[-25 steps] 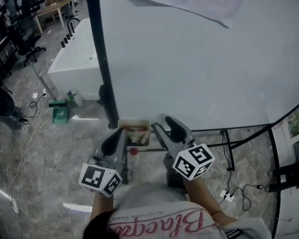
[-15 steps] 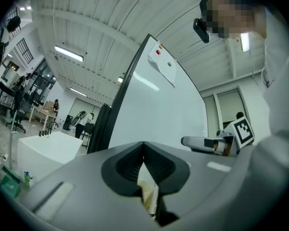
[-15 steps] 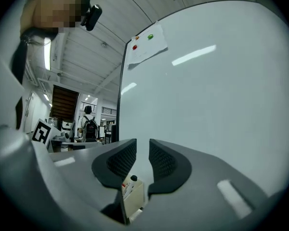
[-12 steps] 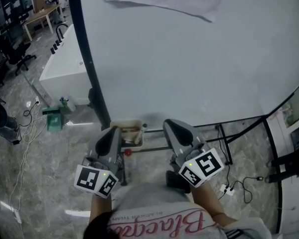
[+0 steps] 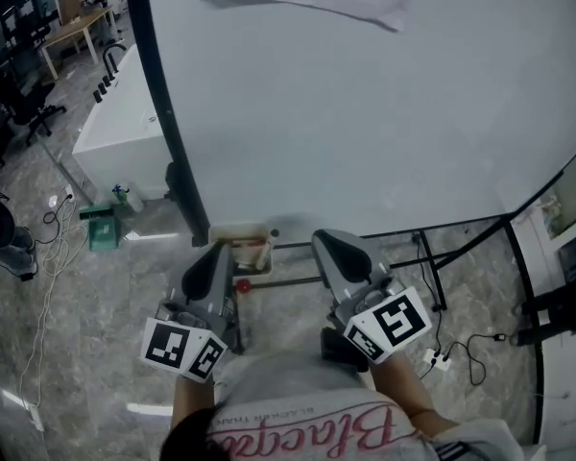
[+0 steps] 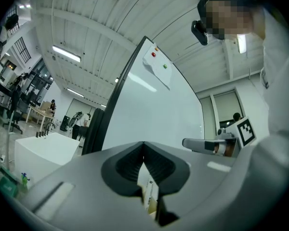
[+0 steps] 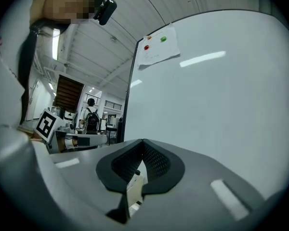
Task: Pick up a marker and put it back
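1. Currently the right gripper [image 7: 143,147] is holding its jaws pressed together on nothing, and the left gripper [image 6: 143,150] is likewise closed and empty.
2. Judging the step as the approach: the chosen claw is needing to spread before reaching the holder box [image 5: 240,234], then squaring over one barrel.
3. The box is hanging just ahead of the left claw, ahead-left of the right.
4. The marker [image 5: 252,252] is showing only as a reddish sliver inside the box, too small to detail.

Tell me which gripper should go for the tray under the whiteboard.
Left, probably. In the head view the left gripper has its tip right beside the tray, while the right gripper points at the stand further right. Both have their jaws shut with nothing between them, so either must open first.
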Action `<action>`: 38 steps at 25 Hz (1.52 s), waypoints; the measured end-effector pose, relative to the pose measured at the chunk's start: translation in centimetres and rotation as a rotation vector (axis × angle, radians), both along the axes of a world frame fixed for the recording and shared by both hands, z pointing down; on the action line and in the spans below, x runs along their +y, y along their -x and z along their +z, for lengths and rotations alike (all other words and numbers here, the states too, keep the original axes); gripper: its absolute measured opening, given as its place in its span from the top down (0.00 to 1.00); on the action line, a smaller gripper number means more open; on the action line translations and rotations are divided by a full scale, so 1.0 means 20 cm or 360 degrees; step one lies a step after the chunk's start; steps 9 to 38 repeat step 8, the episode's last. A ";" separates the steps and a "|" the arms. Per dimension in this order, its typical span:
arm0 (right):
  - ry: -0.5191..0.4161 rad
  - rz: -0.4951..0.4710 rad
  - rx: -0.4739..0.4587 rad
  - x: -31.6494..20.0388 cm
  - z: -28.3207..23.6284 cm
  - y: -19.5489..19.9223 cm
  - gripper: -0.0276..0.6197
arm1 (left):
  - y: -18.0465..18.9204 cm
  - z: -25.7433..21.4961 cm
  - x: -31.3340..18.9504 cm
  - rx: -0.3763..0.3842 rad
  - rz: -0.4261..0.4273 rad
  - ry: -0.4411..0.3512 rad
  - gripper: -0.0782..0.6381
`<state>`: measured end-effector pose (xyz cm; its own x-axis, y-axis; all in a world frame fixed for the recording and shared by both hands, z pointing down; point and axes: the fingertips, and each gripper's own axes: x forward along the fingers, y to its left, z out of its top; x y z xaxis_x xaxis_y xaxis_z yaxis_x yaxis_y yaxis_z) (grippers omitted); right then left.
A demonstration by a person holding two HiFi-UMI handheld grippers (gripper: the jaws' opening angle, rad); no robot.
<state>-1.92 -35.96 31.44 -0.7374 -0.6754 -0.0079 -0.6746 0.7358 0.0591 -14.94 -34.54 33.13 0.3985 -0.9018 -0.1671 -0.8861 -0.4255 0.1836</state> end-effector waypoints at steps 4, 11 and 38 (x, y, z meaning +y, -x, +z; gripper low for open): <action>0.0013 -0.0013 0.0005 0.03 0.01 0.00 0.95 | -0.01 0.00 0.02 -0.0005 0.0003 -0.0003 0.89; 0.0025 -0.0027 -0.0002 0.06 0.02 0.01 0.95 | -0.01 -0.01 0.05 -0.0008 0.0006 -0.0009 0.89; 0.0025 -0.0027 -0.0002 0.06 0.02 0.01 0.95 | -0.01 -0.01 0.05 -0.0008 0.0006 -0.0009 0.89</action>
